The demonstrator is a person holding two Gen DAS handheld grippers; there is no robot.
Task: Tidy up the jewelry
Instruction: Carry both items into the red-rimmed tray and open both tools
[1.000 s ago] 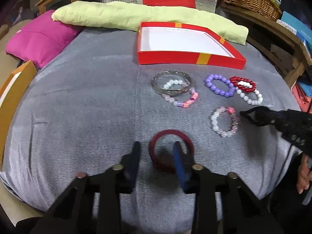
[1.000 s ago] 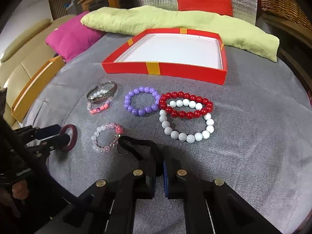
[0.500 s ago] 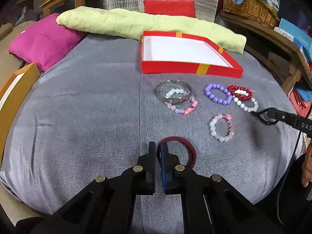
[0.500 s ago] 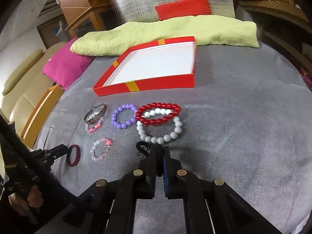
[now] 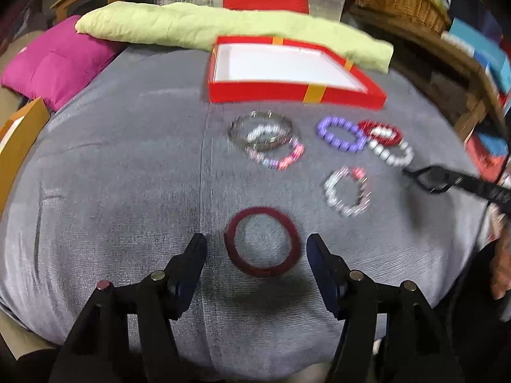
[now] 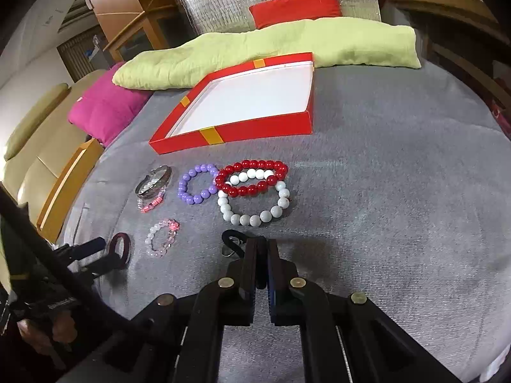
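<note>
the dark red bangle (image 5: 262, 242) is released by the left hand-held gripper (image 5: 255, 252), just opened around it; the right hand-held gripper (image 6: 262, 250) is clenched on a black ring (image 6: 232, 239).

R tongs (image 6: 261, 249) closed on black ring (image 6: 232, 239); red box (image 6: 236, 132) behind

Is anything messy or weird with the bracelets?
A bit messy: the red bead bracelet lies overlapping the white bead bracelet, and the silver bangle sits on top of a pink beaded one. The red box has no jewelry in it. Nothing looks broken or spilled.
</note>
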